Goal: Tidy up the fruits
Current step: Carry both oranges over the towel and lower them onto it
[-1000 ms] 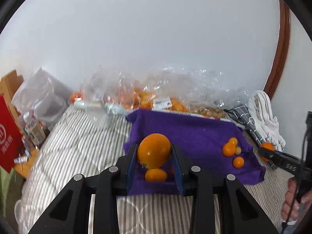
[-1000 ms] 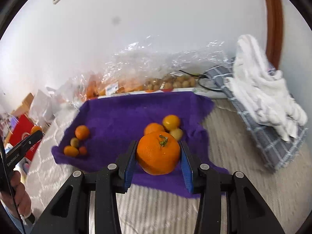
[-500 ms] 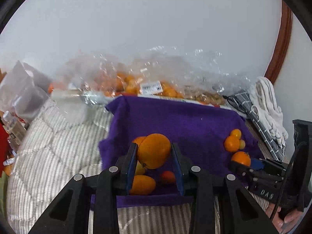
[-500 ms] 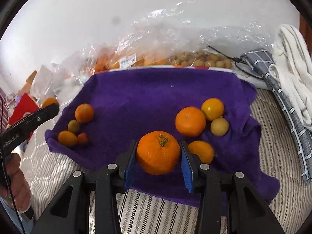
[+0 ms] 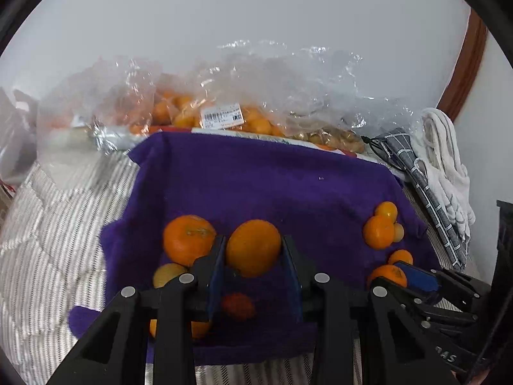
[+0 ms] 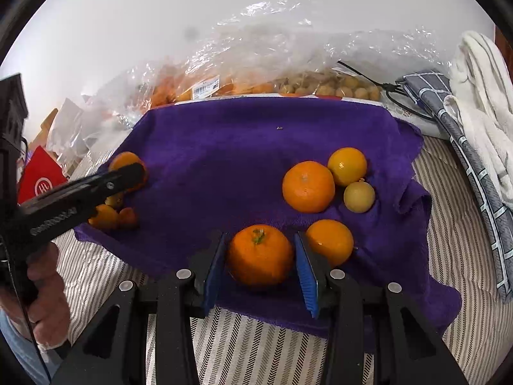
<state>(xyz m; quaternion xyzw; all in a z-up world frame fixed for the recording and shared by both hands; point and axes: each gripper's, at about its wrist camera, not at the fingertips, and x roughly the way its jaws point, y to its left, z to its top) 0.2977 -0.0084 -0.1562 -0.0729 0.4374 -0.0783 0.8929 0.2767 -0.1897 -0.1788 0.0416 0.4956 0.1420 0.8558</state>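
Observation:
A purple towel (image 5: 263,179) (image 6: 243,147) lies on a striped bed cover. My left gripper (image 5: 253,250) is shut on an orange (image 5: 253,247), low over the towel's left fruit group: a mandarin (image 5: 187,239), a yellowish fruit (image 5: 168,272) and small ones below. My right gripper (image 6: 260,256) holds a stemmed orange (image 6: 260,255) between its blue pads at the towel's front edge; the right pad looks slightly apart from it. Beside it lie an orange (image 6: 330,240), a mandarin (image 6: 307,186), a yellow citrus (image 6: 348,166) and a small pale fruit (image 6: 359,196).
Clear plastic bags of oranges and small fruits (image 5: 224,115) (image 6: 256,83) lie behind the towel against the wall. A grey checked cloth (image 6: 455,122) and white towels (image 6: 481,96) lie to the right. A red box (image 6: 40,179) stands at the left.
Both grippers moved forward and down over the towel with their oranges. The right gripper's orange now sits low at the towel's front edge and its jaws look slightly wider.

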